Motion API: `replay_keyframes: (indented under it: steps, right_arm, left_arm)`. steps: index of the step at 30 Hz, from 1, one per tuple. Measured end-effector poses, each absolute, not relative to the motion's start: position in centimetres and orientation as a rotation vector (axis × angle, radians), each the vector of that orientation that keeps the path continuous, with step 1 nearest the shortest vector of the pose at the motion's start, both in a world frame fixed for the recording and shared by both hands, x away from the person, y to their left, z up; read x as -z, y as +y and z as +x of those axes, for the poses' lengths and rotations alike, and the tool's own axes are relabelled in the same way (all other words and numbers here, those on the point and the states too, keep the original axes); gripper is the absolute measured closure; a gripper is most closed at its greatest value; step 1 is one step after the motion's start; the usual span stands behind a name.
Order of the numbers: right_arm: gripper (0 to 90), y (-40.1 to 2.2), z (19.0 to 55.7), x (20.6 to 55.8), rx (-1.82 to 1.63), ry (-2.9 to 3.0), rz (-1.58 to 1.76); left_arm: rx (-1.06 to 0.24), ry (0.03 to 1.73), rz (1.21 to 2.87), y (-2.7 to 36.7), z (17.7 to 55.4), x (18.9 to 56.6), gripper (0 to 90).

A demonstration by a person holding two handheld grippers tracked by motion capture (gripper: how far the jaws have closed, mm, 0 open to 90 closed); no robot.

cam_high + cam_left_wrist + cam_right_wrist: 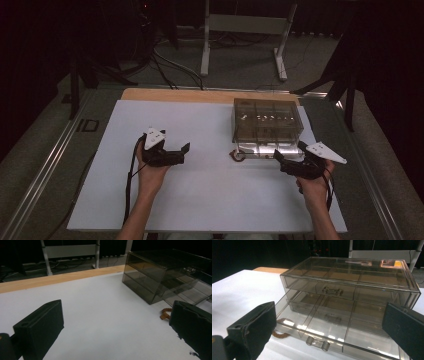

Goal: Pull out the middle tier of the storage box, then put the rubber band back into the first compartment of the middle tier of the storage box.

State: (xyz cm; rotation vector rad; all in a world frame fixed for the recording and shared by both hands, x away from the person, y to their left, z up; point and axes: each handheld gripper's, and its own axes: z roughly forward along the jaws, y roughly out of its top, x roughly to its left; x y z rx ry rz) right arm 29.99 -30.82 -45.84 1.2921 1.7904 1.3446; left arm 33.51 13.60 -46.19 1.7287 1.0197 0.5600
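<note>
Holding your right gripper (278, 156) wide open and empty, you face the box's (267, 120) pulled-out bottom drawer (317, 327) by the table's right edge; its handle (318, 343) sits dead ahead.

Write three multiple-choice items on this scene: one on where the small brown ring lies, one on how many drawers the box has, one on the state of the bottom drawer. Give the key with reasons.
1. Where does the brown ring lie?
A. on the white sheet by the box's front left corner
B. on top of the box
C. between the left gripper's fingers

2. How many drawers does the clear drawer box have?
A. one
B. three
C. five

3. The bottom drawer is:
A. shut
B. pulled out
C. lifted off the table

Key: 1 A, the high view shows it on the sheet beside that corner. 2 B, the right gripper view shows three stacked fronts. 3 B, it juts out past the two above.
</note>
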Motion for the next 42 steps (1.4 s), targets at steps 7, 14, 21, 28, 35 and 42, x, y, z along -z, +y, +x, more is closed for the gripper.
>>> replay_keyframes:
  steps: [7, 14, 21, 28, 35, 42]
  right_arm:
    - [0.0, -30.9, 29.9, 45.7, -1.346, 1.779, 1.300]
    - [0.0, -31.1, 29.9, 45.6, -1.344, 1.772, 1.305]
    - [0.0, -31.1, 29.9, 45.6, -1.339, 1.770, 1.308]
    - [0.0, -31.1, 30.0, 45.7, -1.338, 1.774, 1.312]
    - [0.0, -31.1, 29.9, 45.6, -1.335, 1.768, 1.314]
    - [0.0, -31.0, 29.9, 45.7, -1.333, 1.773, 1.312]
  left_arm:
    - [-0.550, 1.007, 1.746, 12.4, 34.0, 46.2, 1.0]
    - [-0.536, 0.998, 1.754, 11.7, 34.3, 46.4, 1.0]
    - [-0.520, 0.994, 1.756, 10.9, 34.6, 46.6, 1.0]
    - [-0.516, 0.995, 1.761, 10.2, 35.0, 46.7, 1.0]
    - [-0.511, 0.986, 1.774, 9.2, 35.3, 46.8, 1.0]
    - [-0.492, 0.979, 1.798, 8.0, 35.8, 47.4, 1.0]
